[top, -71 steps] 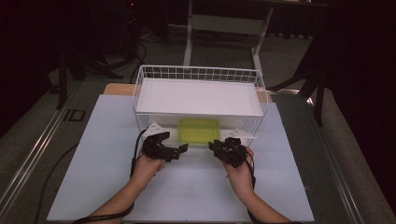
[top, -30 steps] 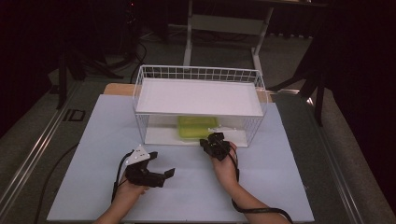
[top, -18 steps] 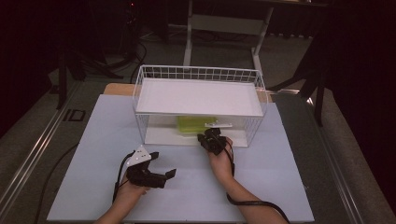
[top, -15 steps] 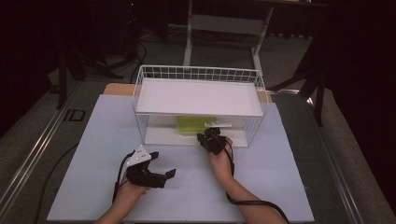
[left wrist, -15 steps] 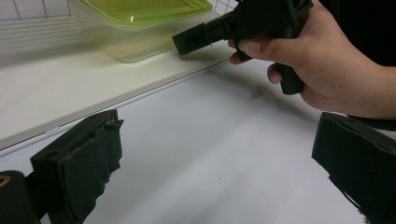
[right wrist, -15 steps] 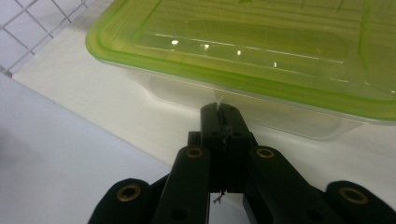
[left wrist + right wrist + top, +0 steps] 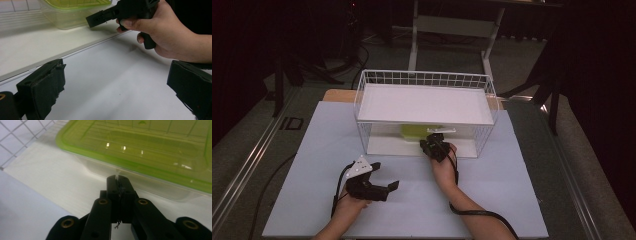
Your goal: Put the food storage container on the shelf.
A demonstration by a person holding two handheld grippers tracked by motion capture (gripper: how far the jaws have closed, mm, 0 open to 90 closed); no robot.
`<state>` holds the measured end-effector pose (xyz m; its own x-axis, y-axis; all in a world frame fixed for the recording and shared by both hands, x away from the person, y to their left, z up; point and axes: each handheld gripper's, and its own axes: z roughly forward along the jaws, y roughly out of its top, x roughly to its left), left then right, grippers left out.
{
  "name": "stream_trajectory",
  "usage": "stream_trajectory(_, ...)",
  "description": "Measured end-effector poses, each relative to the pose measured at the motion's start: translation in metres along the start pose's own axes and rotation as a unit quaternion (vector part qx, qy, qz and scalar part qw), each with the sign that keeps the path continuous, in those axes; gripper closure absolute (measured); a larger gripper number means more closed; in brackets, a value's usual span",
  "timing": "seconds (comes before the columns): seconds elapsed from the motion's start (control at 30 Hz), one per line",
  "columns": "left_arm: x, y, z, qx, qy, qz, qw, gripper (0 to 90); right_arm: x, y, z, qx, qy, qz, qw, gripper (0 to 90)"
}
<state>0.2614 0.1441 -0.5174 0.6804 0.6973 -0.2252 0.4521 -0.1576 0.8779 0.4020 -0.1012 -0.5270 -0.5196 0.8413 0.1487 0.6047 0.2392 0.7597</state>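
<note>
Left tool (image 7: 379,186): low over the table (image 7: 492,200), in front of the basket, jaws wide apart, holding nothing.
Right tool (image 7: 117,179): at the basket's open front, jaws pressed together on nothing, tips just short of the box.
Box (image 7: 140,147): clear with a green lid, inside the wire basket (image 7: 424,80), under its white shelf.
</note>
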Motion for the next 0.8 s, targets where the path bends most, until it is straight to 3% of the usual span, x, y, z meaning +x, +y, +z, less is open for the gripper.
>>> stream_trajectory(0.33, 0.000, 0.002, -0.003, -0.005, 0.003, 0.005, 1.0000, 2.5, 0.007, -0.007, -0.018, -0.004, 0.020, -0.011, 0.9997, 84.3)
stream_trajectory(0.47, -0.001, 0.004, -0.004, -0.009, 0.003, 0.007, 0.9999, 2.5, 0.008, -0.010, -0.036, -0.012, 0.029, -0.019, 0.9993, 80.2)
stream_trajectory(0.5, -0.002, 0.005, -0.004, -0.010, 0.002, 0.007, 0.9999, 2.5, 0.009, -0.012, -0.043, -0.015, 0.034, -0.021, 0.9991, 74.1)
stream_trajectory(0.7, -0.004, 0.007, -0.003, -0.015, -0.004, 0.009, 0.9998, 2.5, 0.012, -0.015, -0.056, -0.012, 0.043, -0.034, 0.9984, 60.8)
stream_trajectory(0.8, -0.005, 0.008, -0.003, -0.015, -0.009, 0.009, 0.9998, 2.5, 0.011, -0.017, -0.064, -0.015, 0.054, -0.037, 0.9977, 47.4)
